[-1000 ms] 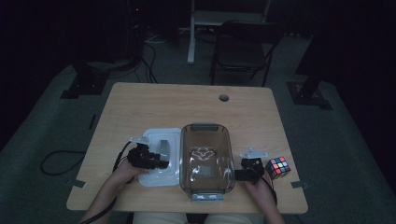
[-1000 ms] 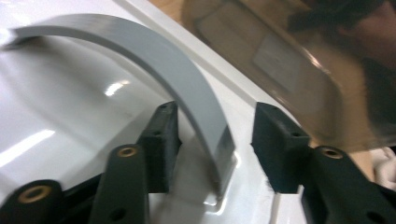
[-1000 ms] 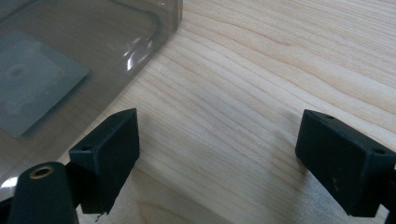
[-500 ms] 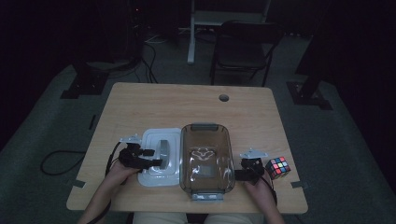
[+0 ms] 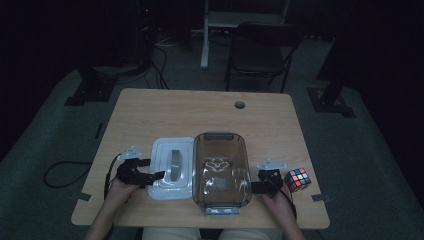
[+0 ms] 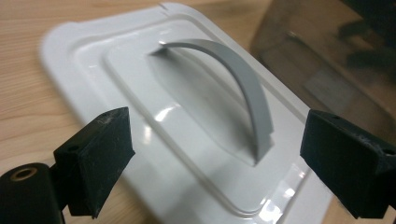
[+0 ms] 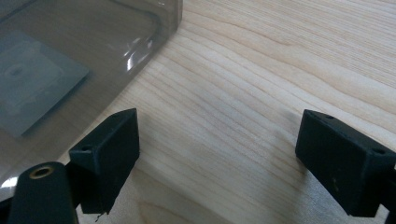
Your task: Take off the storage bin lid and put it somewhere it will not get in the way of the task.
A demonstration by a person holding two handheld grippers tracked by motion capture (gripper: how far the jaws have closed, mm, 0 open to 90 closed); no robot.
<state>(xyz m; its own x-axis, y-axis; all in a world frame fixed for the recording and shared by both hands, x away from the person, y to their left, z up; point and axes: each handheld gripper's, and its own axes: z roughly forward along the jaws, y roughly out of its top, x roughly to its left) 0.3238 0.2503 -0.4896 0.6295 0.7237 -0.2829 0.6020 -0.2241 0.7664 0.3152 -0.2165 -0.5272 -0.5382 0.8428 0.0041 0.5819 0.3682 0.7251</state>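
Counter (image 5: 150, 115) is carrying a clear tub (image 5: 221, 172) with the white lid (image 5: 172, 167) lying flat just left of it. Left gripper (image 5: 156, 175) is sitting at the lid's left edge, jaws just opening wide, gripping nothing. Right gripper (image 5: 254, 187) is resting beside the tub, jaws wide too.

The tabletop (image 5: 165, 115) was pale wood with fine darker grain lines. On it the lid (image 5: 172, 168) was glossy white, its arched handle (image 6: 243, 88) a flat mid grey. At the lid's three o'clock, the container (image 5: 221, 172) was smoky brown and see-through, with a grey square patch on its base. Further toward three o'clock, the puzzle cube (image 5: 297, 179) showed a chequer of red, blue, white and orange squares. Both grippers' jaws were matt black.
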